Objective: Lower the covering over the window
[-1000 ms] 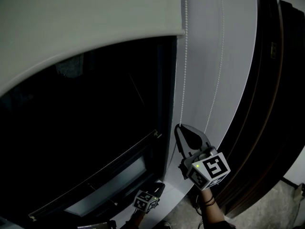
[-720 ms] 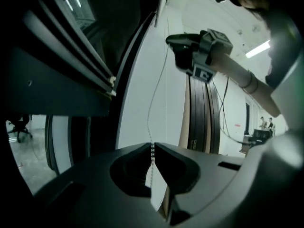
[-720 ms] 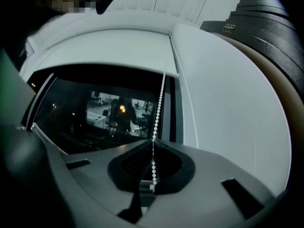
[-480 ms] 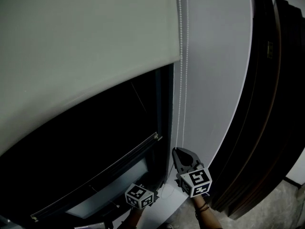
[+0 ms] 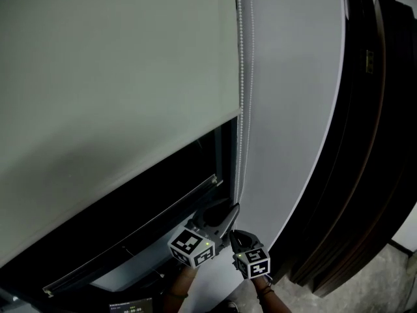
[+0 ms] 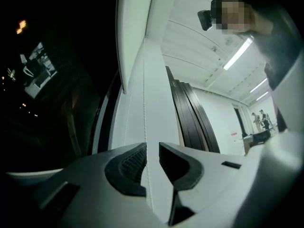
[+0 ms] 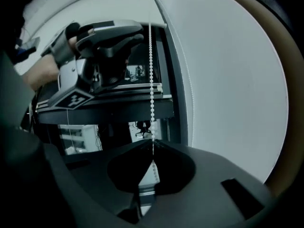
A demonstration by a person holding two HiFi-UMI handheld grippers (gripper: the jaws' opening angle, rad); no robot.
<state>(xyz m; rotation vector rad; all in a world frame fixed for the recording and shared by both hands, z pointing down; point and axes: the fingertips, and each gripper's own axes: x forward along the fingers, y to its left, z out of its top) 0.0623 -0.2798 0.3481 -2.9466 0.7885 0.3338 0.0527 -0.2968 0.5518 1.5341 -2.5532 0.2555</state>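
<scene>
A pale roller blind [image 5: 117,77] covers most of the dark window [image 5: 163,188]; its bottom edge slants across the lower pane. The white bead chain [image 5: 242,77] hangs along the blind's right side. My right gripper [image 5: 233,235] sits low by the sill, shut on the bead chain [image 7: 151,80], which runs straight up from its closed tips [image 7: 152,144]. My left gripper [image 5: 226,214] is just above and left of it. It stands open, with the bead chain [image 6: 144,103] passing through the gap between its jaws [image 6: 153,148]. It also shows in the right gripper view as the left gripper [image 7: 109,37].
A white wall strip [image 5: 293,109] runs right of the chain. Beyond it stand dark curved panels [image 5: 371,142]. The window's lower sash bar [image 5: 130,237] crosses below the blind. Grey floor [image 5: 391,285] shows at the bottom right.
The blind's bottom edge has dropped well down the window. My right gripper has moved down and left with the chain. My left gripper has risen up beside the chain.
</scene>
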